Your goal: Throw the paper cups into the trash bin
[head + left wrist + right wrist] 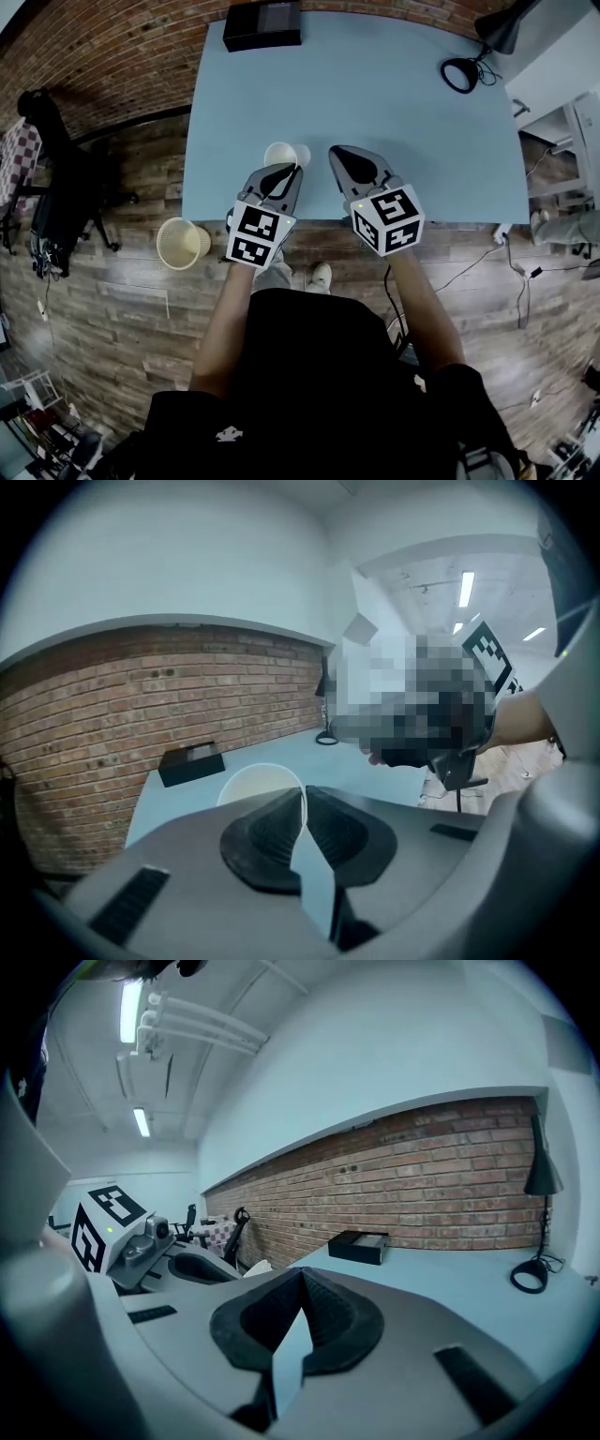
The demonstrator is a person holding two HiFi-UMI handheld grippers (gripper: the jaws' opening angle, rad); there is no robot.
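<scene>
Bench [394,103] spreads before you, trash bin [183,243] on the floor off its near left corner. Your right gripper [337,155] is closed, empty. Your left gripper [292,171] pinches the paper cup [281,152] by its rim at the near edge, mouth facing you, long axis pointing away.

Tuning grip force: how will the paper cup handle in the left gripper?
The cup looks thin-walled and empty: probably light, easily crushed. The left gripper pinches only one wall at the rim, so it may pivot or slip.
</scene>
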